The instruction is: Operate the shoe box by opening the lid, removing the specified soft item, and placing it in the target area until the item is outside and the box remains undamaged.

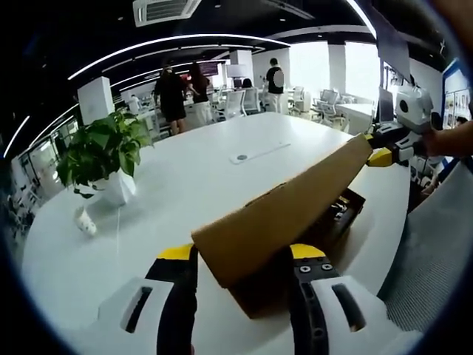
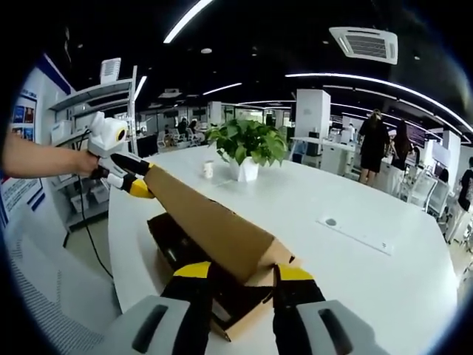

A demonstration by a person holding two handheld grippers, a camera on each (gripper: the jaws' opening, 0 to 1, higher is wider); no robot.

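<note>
A brown cardboard lid point(image 1: 284, 214) is raised at a slant over the open shoe box point(image 1: 347, 211) on the white table. In the left gripper view my left gripper point(image 1: 242, 253) is shut on the lid's near end, and my right gripper point(image 1: 384, 151) grips its far end, held by a person's hand. The right gripper view shows the same lid point(image 2: 211, 225) with my right gripper point(image 2: 244, 272) shut on the near end and my left gripper point(image 2: 133, 177) clamping the far end. The box point(image 2: 174, 240) shows a dark interior; I cannot make out its contents.
A potted plant point(image 1: 103, 155) point(image 2: 247, 144) and a small white cup point(image 1: 86, 222) point(image 2: 208, 170) stand further along the white table point(image 1: 222, 166). A flat white strip point(image 1: 259, 153) point(image 2: 355, 233) lies mid-table. People stand at the back. The box sits near the table's edge.
</note>
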